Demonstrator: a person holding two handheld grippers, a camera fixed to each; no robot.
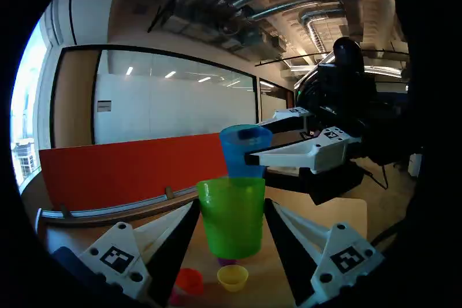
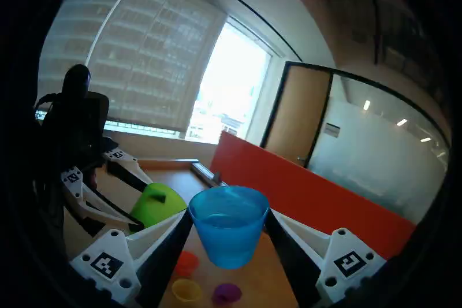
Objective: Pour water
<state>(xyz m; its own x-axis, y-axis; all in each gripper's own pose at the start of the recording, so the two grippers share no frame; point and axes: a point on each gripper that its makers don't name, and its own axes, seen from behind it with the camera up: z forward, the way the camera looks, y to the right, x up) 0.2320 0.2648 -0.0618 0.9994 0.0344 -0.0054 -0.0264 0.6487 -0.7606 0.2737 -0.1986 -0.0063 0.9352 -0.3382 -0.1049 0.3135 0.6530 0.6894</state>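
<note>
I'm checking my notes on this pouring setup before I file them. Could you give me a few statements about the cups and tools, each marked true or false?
1. The left tool grips a green cup. True.
2. The right tool grips a yellow cup. False: it grips a blue cup.
3. Three small cups sit on the table. True.
4. The blue cup is upside down. False: its mouth faces up.

Green cup (image 1: 232, 221) and blue cup (image 2: 229, 233) are smooth, translucent plastic with a light gloss; the small yellow cup (image 1: 233, 277) is opaque smooth plastic; the desk (image 1: 346, 210) is pale wood, smooth, with a satin sheen.
</note>
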